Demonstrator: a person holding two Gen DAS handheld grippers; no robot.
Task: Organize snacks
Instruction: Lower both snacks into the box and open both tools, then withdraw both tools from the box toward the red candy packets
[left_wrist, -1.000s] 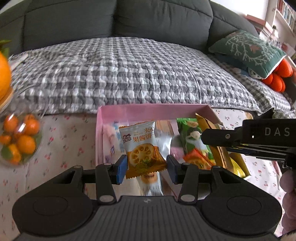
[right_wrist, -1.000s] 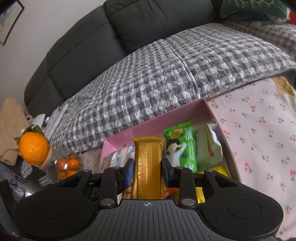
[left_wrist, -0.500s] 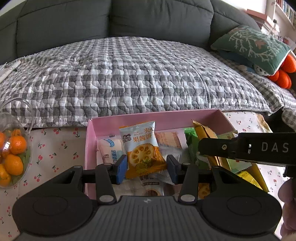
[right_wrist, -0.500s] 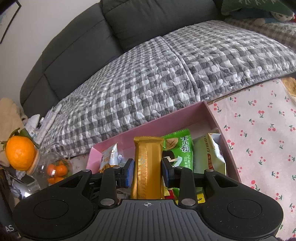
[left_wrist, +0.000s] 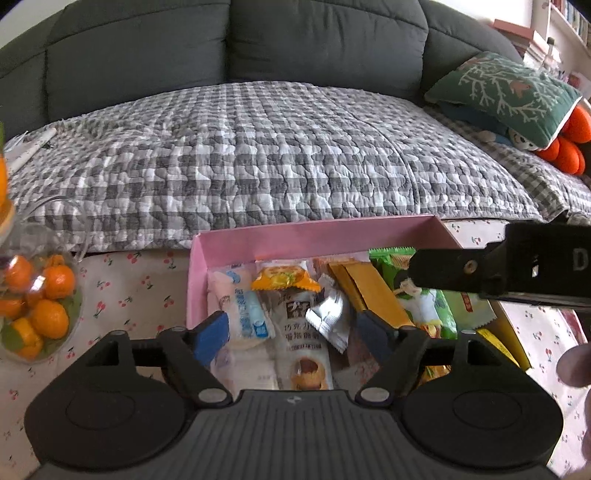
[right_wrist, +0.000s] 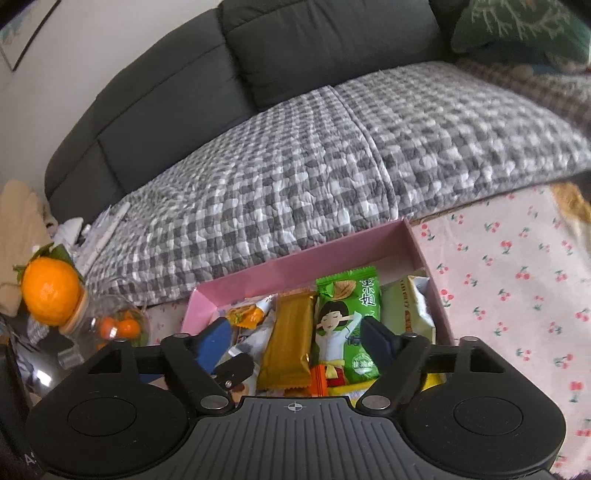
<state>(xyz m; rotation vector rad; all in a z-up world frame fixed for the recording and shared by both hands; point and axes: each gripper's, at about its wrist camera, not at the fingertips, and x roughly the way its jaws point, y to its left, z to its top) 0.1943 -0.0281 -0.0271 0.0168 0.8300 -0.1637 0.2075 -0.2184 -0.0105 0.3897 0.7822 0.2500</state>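
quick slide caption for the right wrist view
Right claw opening above a gold snack bar lying in the pink box of snacks.

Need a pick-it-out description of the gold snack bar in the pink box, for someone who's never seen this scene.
Start at the grey checked quilt on the sofa; the open pink box sits just in front of it on the cherry-print cloth. Inside, the gold bar lies lengthwise, directly left of the green packet with a cartoon figure. It is the only plain metallic-gold wrapper, long and narrow, with no picture.
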